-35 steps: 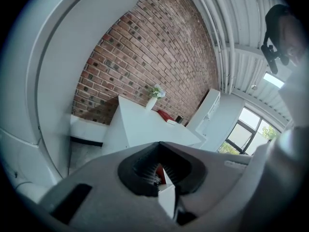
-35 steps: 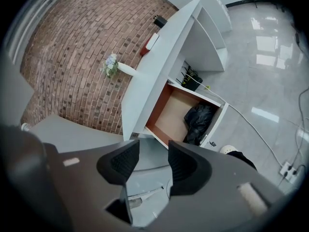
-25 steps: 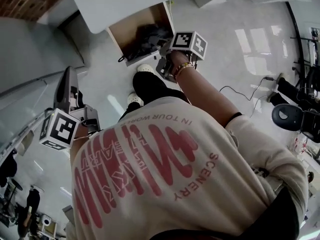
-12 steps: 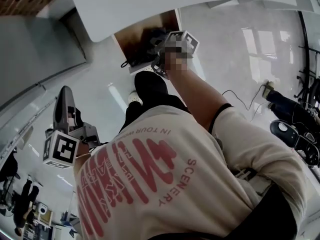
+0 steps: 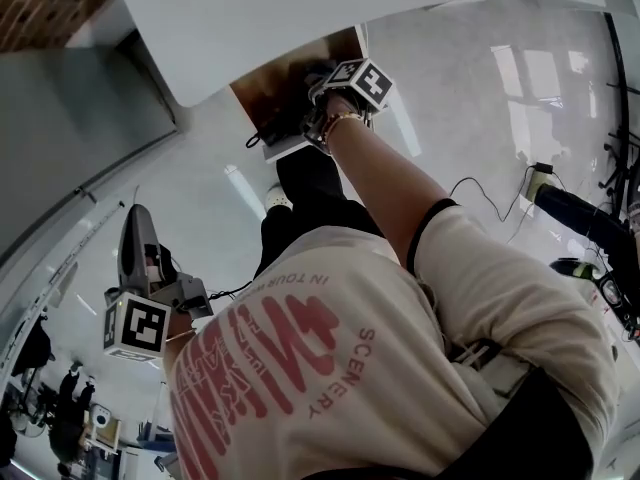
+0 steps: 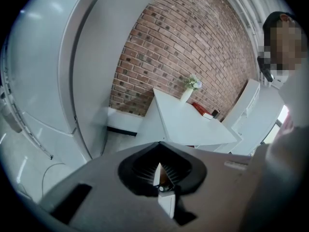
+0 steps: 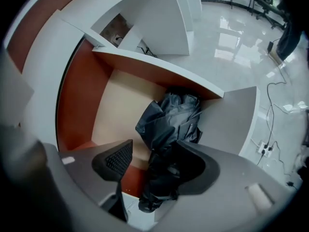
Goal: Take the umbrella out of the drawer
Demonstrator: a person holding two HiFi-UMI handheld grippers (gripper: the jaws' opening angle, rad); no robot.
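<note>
Head view first: the person's cream T-shirt (image 5: 340, 368) filled the lower frame, and the right arm reached out over the glossy floor (image 5: 480, 98) to the open drawer (image 5: 262, 88) under the white desk top. The right gripper (image 5: 318, 116) was down in the drawer's mouth, marker cube on top. What lay in there was too dark to make out from up here. The left gripper (image 5: 138, 230) hung off to the side, well apart from the drawer, pointing out over the floor.

Over to the left gripper view: jaws pressed together, nothing between them. Beyond them stood a brick wall (image 6: 188, 42), a white table (image 6: 190, 122) and a small vase of flowers (image 6: 191, 87) on it.

Right gripper view, and here was the action: the black folded umbrella (image 7: 169, 120) lay inside the drawer, against its right-hand wall, one end hanging over the front edge. The jaws had just been opening and stood wide, the umbrella between them. The left pad (image 7: 120, 159) was clear of the fabric; the umbrella sat close along the right jaw, not squeezed.
</note>
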